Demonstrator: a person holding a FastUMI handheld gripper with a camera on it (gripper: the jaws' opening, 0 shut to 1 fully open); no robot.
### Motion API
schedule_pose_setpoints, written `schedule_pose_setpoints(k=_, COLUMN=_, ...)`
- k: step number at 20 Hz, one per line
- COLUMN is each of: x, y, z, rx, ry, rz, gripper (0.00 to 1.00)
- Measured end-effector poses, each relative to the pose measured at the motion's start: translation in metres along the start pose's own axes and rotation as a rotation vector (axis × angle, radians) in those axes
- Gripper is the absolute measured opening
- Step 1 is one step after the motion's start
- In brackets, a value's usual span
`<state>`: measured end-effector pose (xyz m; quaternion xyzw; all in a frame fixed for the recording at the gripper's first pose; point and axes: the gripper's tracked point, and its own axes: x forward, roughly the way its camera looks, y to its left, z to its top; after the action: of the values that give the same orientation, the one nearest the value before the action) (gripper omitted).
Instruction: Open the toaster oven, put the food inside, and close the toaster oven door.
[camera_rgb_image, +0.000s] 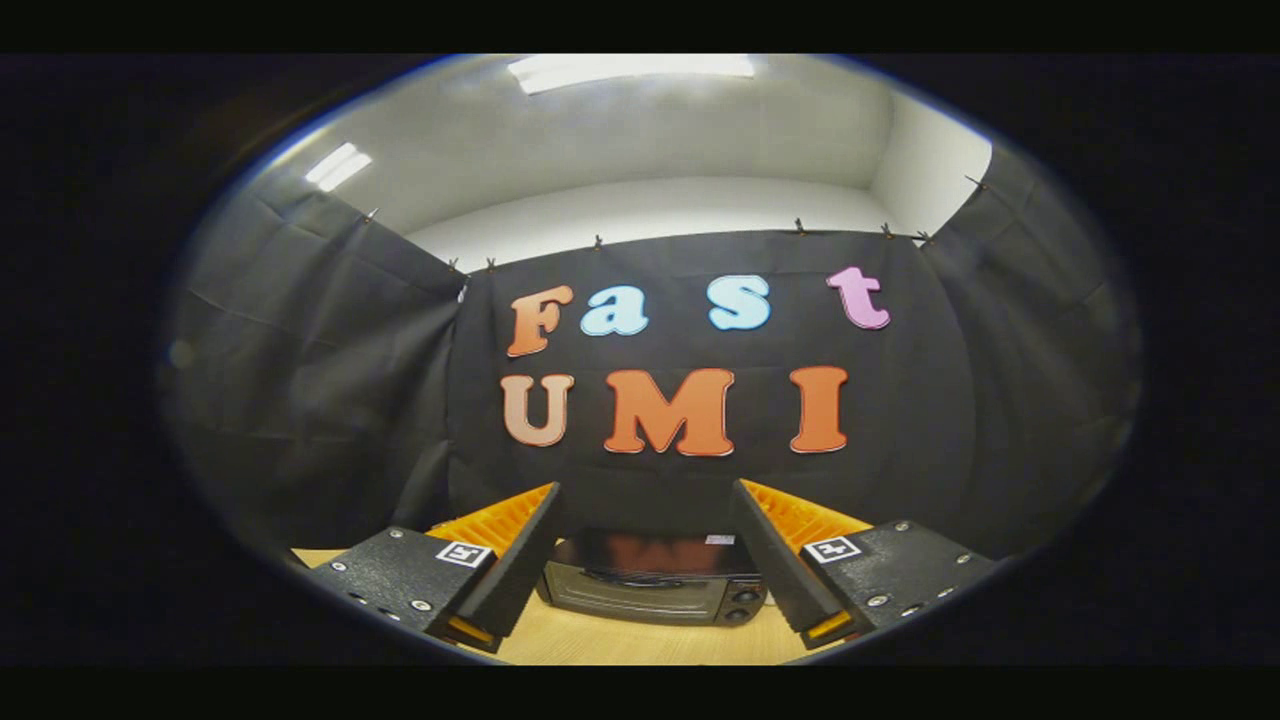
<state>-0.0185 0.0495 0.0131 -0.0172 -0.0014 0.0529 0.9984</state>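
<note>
Toaster oven door shut, hand-held gripper fingers apart

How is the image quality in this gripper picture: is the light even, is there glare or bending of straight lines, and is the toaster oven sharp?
In the gripper view, ceiling lights blow out to white; the fisheye bends the black cloth wall; the toaster oven, beyond the open gripper, is fairly sharp, its glossy top carrying a reddish reflection; the wooden table is evenly lit.
</note>
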Motion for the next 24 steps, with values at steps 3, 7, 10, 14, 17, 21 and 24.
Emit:
schedule_pose_setpoints(k=3, x=0.005, y=0.0, z=-0.013, rx=0.01, ry=0.015, rz=-0.003, gripper=0.98)
schedule_pose_setpoints(k=7, x=0.019, y=-0.001, z=-0.032, rx=0.028, ry=0.03, rz=-0.011, gripper=0.98)
schedule_pose_setpoints(k=10, x=0.039, y=-0.006, z=-0.059, rx=0.021, ry=0.046, rz=-0.022, gripper=0.98)
schedule_pose_setpoints(k=14, x=0.076, y=-0.006, z=-0.12, rx=0.041, ry=0.126, rz=-0.029, gripper=0.98)
schedule_pose_setpoints(k=17, x=0.106, y=-0.007, z=-0.171, rx=0.058, ry=0.21, rz=-0.046, gripper=0.98)
schedule_pose_setpoints(k=21, x=0.141, y=-0.006, z=-0.231, rx=0.087, ry=0.309, rz=-0.077, gripper=0.98)
schedule_pose_setpoints(k=24, x=0.155, y=-0.001, z=-0.254, rx=0.071, ry=0.343, rz=-0.094, gripper=0.98)
